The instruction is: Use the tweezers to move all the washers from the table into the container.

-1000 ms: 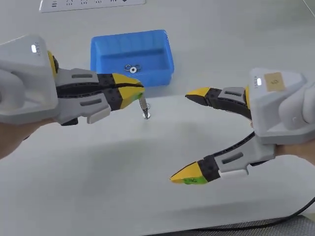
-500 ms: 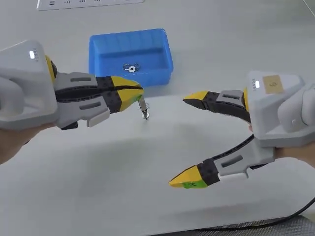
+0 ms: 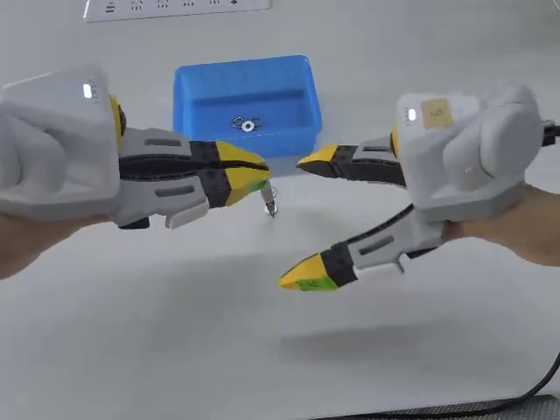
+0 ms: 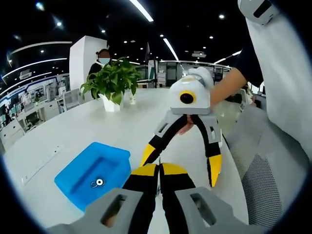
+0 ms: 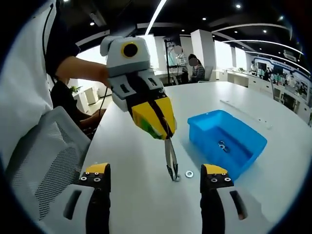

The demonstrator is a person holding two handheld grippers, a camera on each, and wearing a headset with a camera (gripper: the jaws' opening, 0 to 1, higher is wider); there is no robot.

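My left gripper (image 3: 261,171) is shut on thin metal tweezers (image 3: 268,199), which point down at the table just in front of the blue container (image 3: 302,96). In the right gripper view the tweezers (image 5: 170,158) touch down at their tip, and a small washer (image 5: 189,173) lies on the table right beside it. Two or three washers (image 3: 248,124) rest inside the container (image 5: 243,146). My right gripper (image 3: 304,221) stands open to the right of the tweezers, its jaws wide apart with nothing between them. From the left gripper view, the right gripper (image 4: 179,168) faces my shut jaws.
A white power strip (image 3: 175,7) lies at the table's far edge. A black cable (image 3: 525,385) runs along the near right edge. A potted plant (image 4: 114,85) stands further along the table, and a mesh chair (image 5: 44,161) sits beside it.
My right gripper has moved left and slightly up, closer to the tweezers, still open. The left gripper and tweezers keep their place in front of the container. The head view has shifted a little.
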